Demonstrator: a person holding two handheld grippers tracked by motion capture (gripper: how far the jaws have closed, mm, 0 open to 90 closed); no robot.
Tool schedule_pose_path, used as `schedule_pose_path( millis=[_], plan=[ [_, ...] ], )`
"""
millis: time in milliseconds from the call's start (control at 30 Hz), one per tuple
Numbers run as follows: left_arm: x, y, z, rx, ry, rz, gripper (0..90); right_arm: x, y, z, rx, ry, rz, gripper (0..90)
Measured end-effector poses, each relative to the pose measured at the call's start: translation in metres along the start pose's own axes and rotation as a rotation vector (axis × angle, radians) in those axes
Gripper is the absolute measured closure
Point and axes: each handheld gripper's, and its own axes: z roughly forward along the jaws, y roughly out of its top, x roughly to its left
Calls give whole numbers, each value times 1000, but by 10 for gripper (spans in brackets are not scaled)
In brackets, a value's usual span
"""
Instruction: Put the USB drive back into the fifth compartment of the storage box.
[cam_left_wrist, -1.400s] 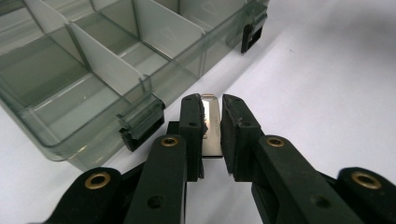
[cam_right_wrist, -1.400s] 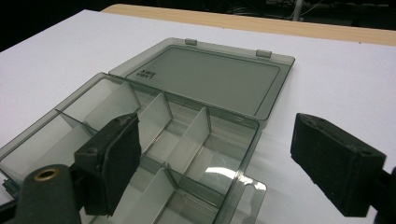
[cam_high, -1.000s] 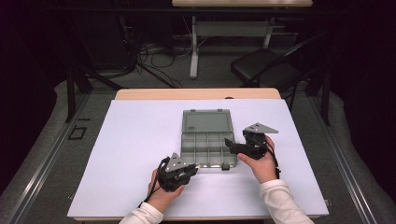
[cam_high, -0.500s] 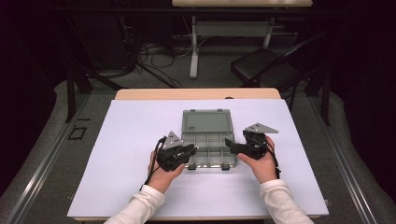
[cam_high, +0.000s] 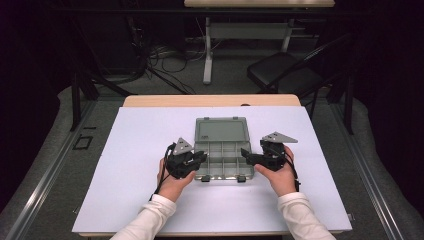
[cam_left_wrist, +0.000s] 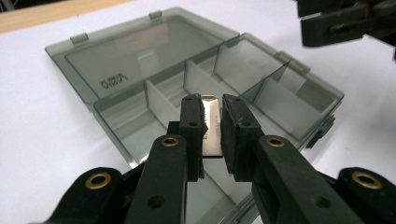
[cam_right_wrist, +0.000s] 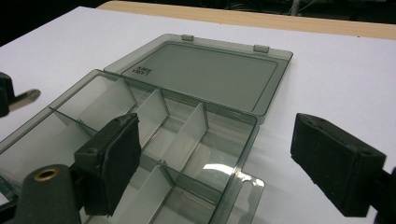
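1. My left gripper is clenched on a small flat metal plate, shiny and thin; I hold it upright between my pads, above the near compartments of the organizer box.
2. A second ago this hand sat low at the front of the mat, short of the box. Since then it has come up and in, so the left gripper now hangs at the box's left edge.
3. That puts the plate over the tray rather than beside it, so I judge the carry nearly done and the drop into a compartment next.
4. My right gripper has kept its place. Its jaws stand wide and released, one pad over the tray's right compartments, the other over the mat beyond the wall; nothing lies between them.
5. The lid lies flat open behind the tray.
6. Which cell sits exactly beneath the plate I cannot tell; the clear dividers blur together.
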Motion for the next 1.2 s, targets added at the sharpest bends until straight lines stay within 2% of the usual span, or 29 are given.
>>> schedule_pose_path(
  millis=[100,233,333,500,900,1200],
  plan=[
    [2,-8,5,34,11,-22,793,0,0,0,0,0,-1,157],
    [6,-15,7,52,19,-55,793,0,0,1,1,1,2,157],
    [7,-18,10,61,28,-52,793,-1,0,0,0,1,6,157],
    [4,-21,15,75,41,-24,793,0,-1,0,2,2,12,157],
    [1,-26,24,109,39,-17,793,-1,-1,1,2,1,5,157],
    [1,-26,24,104,31,-22,790,-1,-1,1,3,1,3,157]
  ],
)
